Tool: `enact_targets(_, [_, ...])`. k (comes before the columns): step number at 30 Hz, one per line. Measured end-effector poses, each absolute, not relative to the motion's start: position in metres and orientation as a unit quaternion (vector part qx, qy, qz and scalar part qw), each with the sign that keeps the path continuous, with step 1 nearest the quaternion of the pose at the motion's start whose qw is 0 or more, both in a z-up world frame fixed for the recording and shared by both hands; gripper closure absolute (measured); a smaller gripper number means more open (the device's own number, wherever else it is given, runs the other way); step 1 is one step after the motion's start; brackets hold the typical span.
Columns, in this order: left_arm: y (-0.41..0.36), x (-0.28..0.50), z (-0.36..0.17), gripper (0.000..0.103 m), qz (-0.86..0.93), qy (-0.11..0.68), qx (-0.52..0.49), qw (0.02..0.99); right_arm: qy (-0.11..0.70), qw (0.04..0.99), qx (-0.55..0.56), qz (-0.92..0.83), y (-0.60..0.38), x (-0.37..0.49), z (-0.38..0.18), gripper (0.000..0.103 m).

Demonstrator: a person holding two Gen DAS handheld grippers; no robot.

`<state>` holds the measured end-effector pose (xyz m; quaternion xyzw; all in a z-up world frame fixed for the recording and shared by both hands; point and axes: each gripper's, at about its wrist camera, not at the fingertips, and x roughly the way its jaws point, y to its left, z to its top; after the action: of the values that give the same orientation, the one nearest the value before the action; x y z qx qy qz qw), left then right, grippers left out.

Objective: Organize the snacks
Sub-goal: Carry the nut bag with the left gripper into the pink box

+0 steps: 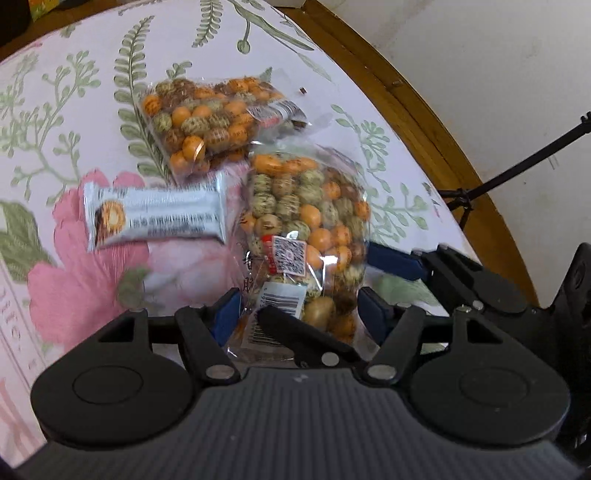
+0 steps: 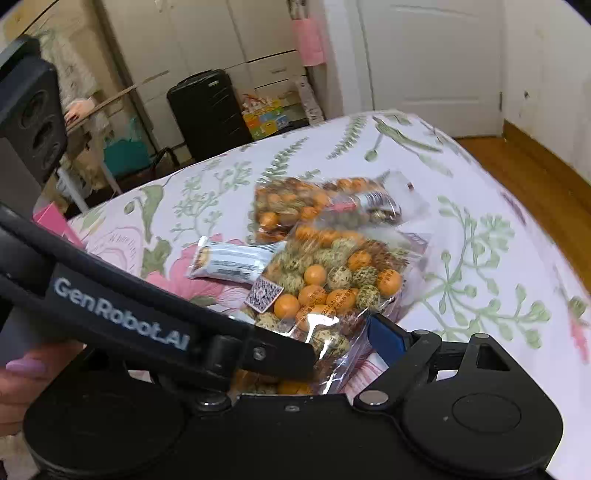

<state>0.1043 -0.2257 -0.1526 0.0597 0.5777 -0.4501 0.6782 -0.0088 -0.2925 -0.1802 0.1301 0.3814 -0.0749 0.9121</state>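
Carefully, the left gripper (image 1: 297, 314), clamped on the near candy bag (image 1: 310, 229), should set it beside the far candy bag (image 1: 214, 122), just past the silver bar (image 1: 155, 218), while the right gripper (image 2: 347, 332) stands open.

left wrist: steep down, close | right wrist: shallower | shared: snack bags (image 1: 306, 236)

Bed with floral bedspread (image 2: 461, 177), pink flowers and green ferns on white. Wood floor (image 2: 535, 173) right of it, white wall (image 1: 480, 55) beyond. Far side: white panelled door (image 2: 424, 55), white cabinets (image 2: 221, 33), black suitcase (image 2: 208, 109) on the floor. Soft, even light.
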Motion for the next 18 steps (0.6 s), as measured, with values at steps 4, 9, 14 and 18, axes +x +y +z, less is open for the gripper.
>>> enact_targets(4, [-0.21,0.095,-0.14,0.037,-0.445,0.587,0.036,0.676,0.385,0.915,0.106,-0.064,-0.28,-0.015,-0.164,0.012])
enact_targets(9, [-0.187,0.084,-0.124,0.037,-0.427,0.59,0.023,0.685,0.388,0.915,0.1,-0.042,-0.262,-0.02,-0.148,0.012])
enact_targets(14, [-0.15,0.078,-0.1,0.037,-0.403,0.583,0.012,0.706,0.375,0.922,0.097,-0.014,-0.233,-0.018,-0.131,0.012])
enact_targets(18, [-0.119,0.075,-0.085,0.037,-0.372,0.574,0.01,0.73,0.363,0.927,0.094,0.017,-0.206,-0.012,-0.124,0.012])
